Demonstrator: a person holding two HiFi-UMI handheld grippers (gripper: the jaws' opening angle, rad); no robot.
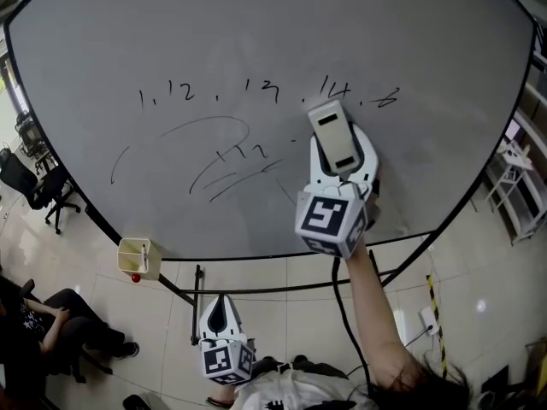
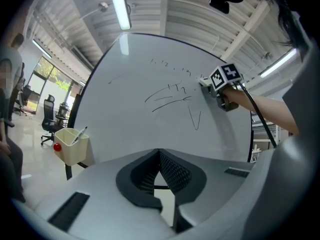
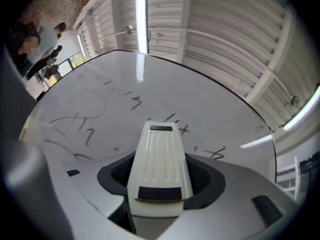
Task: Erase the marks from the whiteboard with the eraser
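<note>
Right gripper (image 1: 340,167) clamps a pale eraser (image 1: 332,133) at the whiteboard (image 1: 256,41), apparently touching, beside the marks (image 1: 181,91). Light, rigid and probably slick, it is best gripped across its flanks. Left gripper (image 1: 220,317) hangs below the board, jaws pressed together, empty.

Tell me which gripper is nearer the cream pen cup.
Left. The left gripper hangs just below-right of the pen cup; the right gripper holds the eraser at the whiteboard, farther off.

A cream cup (image 1: 135,255) holds a marker (image 2: 78,134) near black office chairs (image 1: 34,184).
</note>
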